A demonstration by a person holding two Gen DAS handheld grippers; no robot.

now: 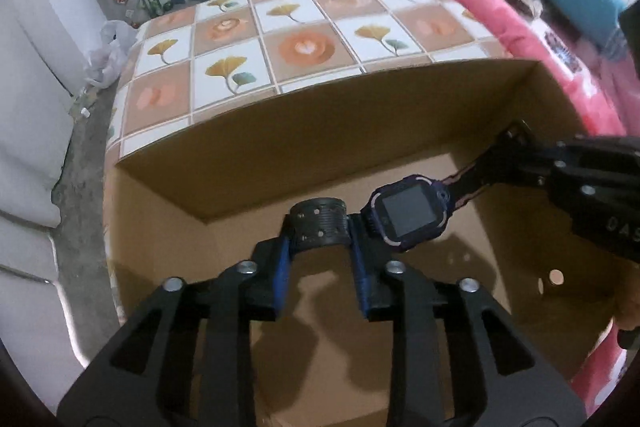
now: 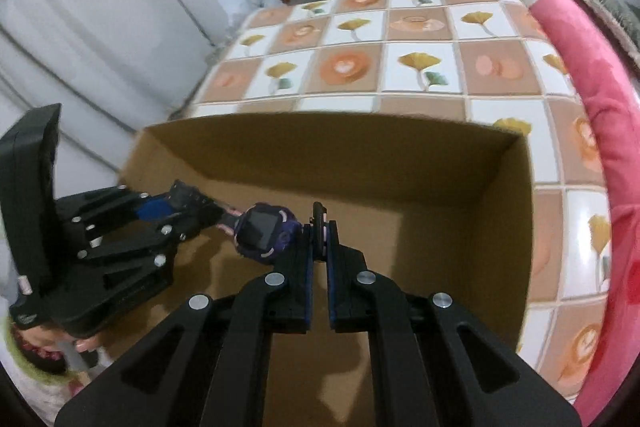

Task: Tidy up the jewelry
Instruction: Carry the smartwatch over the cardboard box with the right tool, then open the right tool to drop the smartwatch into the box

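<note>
A purple watch [image 1: 408, 213] hangs over the open cardboard box [image 1: 360, 123], stretched between the two grippers; in the left wrist view its square dark face sits just right of centre, tilted, with the box floor below it. The left gripper [image 1: 320, 255] comes up from the bottom of that view; between its blue-padded fingers [image 1: 282, 267] sits the curled dark end of the strap [image 1: 319, 225], with holes and ridges on it; the jaws stand partly apart, the curl spans the whole gap between them, and I cannot tell whether the pads press on it. The right gripper [image 1: 516, 155] reaches in from the right edge of the same view and has the other strap end.

In the right wrist view the right gripper [image 2: 319, 247] is nearly closed, its fingers pinching the thin strap [image 2: 319, 223] edge-on just above the centre of the frame; the watch [image 2: 264, 233] lies immediately left of the tips, and the left gripper [image 2: 180, 205] comes in from the left edge, a hand showing beneath it at lower left.

The box [image 2: 520, 227] stands on a table [image 2: 420, 67] covered in a cloth of tile squares with yellow leaves and orange flowers; a pink cushion [image 2: 580, 67] curves along the right side.
</note>
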